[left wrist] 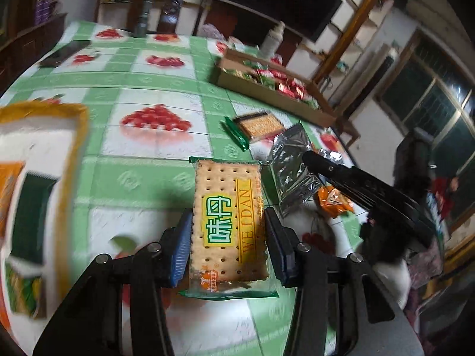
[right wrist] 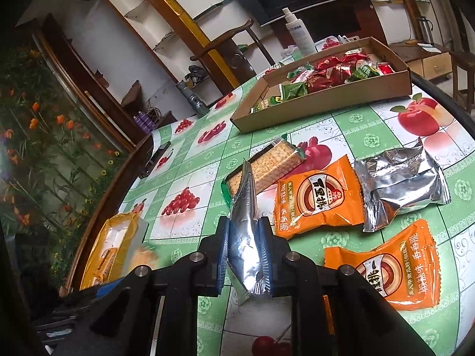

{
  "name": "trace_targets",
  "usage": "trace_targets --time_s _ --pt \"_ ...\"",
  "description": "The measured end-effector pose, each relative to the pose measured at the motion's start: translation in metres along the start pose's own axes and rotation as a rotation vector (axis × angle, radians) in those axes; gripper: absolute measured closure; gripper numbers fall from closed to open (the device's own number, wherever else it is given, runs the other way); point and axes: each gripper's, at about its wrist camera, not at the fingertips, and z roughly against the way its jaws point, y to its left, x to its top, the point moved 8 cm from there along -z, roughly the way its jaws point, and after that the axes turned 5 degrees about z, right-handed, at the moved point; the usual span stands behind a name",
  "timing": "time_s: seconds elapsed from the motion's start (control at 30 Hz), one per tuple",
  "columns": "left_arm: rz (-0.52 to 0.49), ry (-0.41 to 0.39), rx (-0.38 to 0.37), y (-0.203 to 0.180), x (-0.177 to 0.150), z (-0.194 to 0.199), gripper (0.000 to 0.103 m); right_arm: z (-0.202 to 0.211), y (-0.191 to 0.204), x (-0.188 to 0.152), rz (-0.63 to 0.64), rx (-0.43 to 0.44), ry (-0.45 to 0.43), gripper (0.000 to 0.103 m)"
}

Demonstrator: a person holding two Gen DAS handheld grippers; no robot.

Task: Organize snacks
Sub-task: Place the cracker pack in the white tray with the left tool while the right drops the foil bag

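Daylight on my feeds, fairly bright w/ dim room bkgd. Left wrist view smeared by motion blur, esp. the yellow box [left wrist: 38, 195] at left edge. Right wrist view sharp; glare on foil packet [right wrist: 399, 181]. Heavy fisheye bend, dark corners.

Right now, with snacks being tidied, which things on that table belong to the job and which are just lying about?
Part of the job:
- cracker pack, held in the left tool
- silver packet, held in the right tool
- orange packets
- second silver packet
- cardboard tray of snacks

Just lying about:
- spray bottle
- flashlight
- fruit-print tablecloth
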Motion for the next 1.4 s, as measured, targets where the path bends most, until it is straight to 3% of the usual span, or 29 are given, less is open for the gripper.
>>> trace_targets --time_s 0.13,0.33,0.53,0.73,1.0,1.13,1.33,1.37,1.4 --pt "0.071 -0.088 0.020 0.033 -0.005 0.045 0.059 0.001 0.003 0.000 0.007 0.007 -0.006 0.082" --pt "0.208 -0.164 0.062 0.101 -0.017 0.098 0.058 0.008 0.028 -0.006 -0.034 0.108 0.018 0.083" --pt "0.282 -0.202 0.093 0.145 -0.029 0.115 0.058 0.011 0.100 -0.015 0.033 0.208 0.077 0.083" --pt "0.292 -0.200 0.138 0.172 -0.047 0.121 0.058 0.001 0.178 -0.036 0.120 0.287 0.157 0.083" --pt "0.305 -0.209 0.100 0.183 -0.054 0.133 0.053 -0.051 0.256 -0.098 0.131 0.414 0.359 0.083" --pt "0.318 -0.234 0.078 0.183 -0.051 0.143 0.050 -0.069 0.262 -0.129 0.113 0.433 0.447 0.079" --pt "0.312 -0.306 0.031 0.171 -0.045 0.164 0.041 -0.061 0.248 -0.130 0.157 0.364 0.397 0.071" --pt "0.304 -0.314 0.023 0.168 -0.044 0.165 0.039 -0.056 0.248 -0.128 0.165 0.357 0.381 0.067" --pt "0.293 -0.326 0.009 0.163 -0.044 0.168 0.036 -0.050 0.246 -0.126 0.179 0.339 0.356 0.056"
